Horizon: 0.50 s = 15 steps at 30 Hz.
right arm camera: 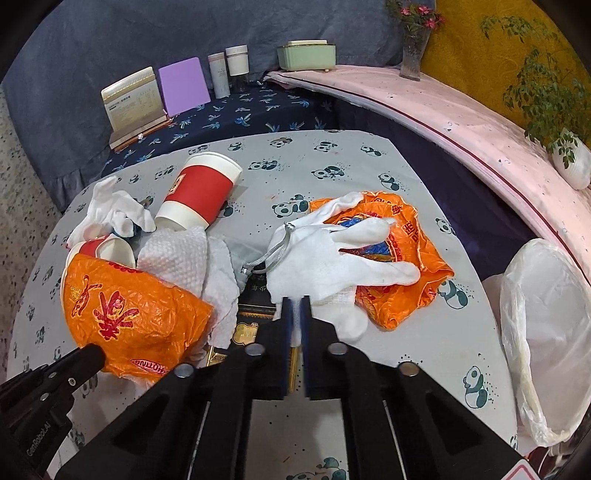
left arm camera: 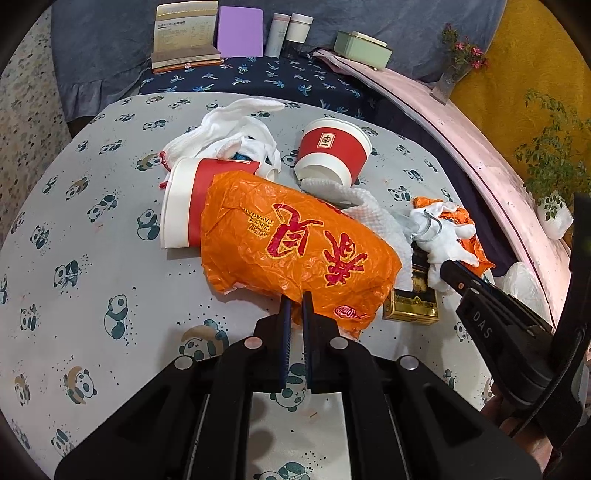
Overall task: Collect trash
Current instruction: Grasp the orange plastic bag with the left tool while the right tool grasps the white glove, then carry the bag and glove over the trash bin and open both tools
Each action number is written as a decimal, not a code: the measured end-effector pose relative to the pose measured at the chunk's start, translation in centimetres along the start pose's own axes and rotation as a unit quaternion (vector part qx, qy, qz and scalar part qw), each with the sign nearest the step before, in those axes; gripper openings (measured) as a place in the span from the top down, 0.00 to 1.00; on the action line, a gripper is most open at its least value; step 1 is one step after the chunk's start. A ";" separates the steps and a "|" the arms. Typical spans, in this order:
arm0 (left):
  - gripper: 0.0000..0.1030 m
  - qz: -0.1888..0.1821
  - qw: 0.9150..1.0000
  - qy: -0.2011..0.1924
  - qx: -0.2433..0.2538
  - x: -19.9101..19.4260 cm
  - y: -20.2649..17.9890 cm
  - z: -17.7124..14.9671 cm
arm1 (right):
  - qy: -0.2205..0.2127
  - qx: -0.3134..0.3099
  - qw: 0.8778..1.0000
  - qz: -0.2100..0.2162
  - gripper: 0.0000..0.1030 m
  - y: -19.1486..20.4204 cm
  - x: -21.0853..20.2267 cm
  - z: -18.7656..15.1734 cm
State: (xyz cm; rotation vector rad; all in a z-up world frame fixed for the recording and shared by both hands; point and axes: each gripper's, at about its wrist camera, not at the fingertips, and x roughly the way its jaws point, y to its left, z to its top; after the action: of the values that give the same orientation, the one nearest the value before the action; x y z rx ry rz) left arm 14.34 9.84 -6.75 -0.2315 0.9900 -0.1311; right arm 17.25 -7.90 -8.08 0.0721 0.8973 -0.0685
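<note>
A heap of trash lies on the panda-print table (left arm camera: 92,258). My left gripper (left arm camera: 295,301) is shut on the near edge of a big orange plastic bag (left arm camera: 295,243); that bag also shows in the right wrist view (right arm camera: 129,314). My right gripper (right arm camera: 296,306) is shut on the cuff of a white glove (right arm camera: 332,266) that lies over a second orange bag (right arm camera: 406,236). Two red and white paper cups (left arm camera: 332,151) (left arm camera: 188,206) lie on their sides. White tissue (right arm camera: 192,258), more white gloves (left arm camera: 229,129) and a gold and black box (left arm camera: 412,308) lie among them.
A bin lined with a white plastic bag (right arm camera: 546,332) stands at the table's right edge. Books, a purple board (left arm camera: 240,31), jars and a green box (left arm camera: 362,50) stand at the back. A pink ledge (right arm camera: 480,122) with potted plants runs along the right.
</note>
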 end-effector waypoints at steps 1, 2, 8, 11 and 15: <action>0.95 0.000 1.000 -0.002 0.001 -0.2 -0.1 0.0 | -0.003 0.001 1.000 0.000 0.97 -0.1 -0.2 0.0; 0.95 0.001 1.000 -0.004 0.002 -0.4 -0.2 0.0 | -0.007 0.003 1.000 0.000 0.97 -0.3 -0.6 0.0; 0.95 -0.005 1.000 -0.020 0.010 -2.1 -0.9 0.1 | -0.035 0.025 0.999 0.002 0.97 -1.9 -3.3 0.3; 0.95 -0.011 0.999 -0.032 0.018 -3.2 -1.7 0.1 | -0.054 0.035 0.998 0.003 0.98 -2.9 -5.2 0.4; 0.95 -0.021 0.998 -0.046 0.029 -4.9 -3.0 0.1 | -0.077 0.043 0.996 0.004 0.98 -3.8 -7.5 0.6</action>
State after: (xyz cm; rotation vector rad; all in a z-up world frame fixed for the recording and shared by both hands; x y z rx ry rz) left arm 11.73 7.97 -1.98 -0.2038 0.8880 -0.1858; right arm 12.75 -11.54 -1.95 0.1498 0.7407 -0.1035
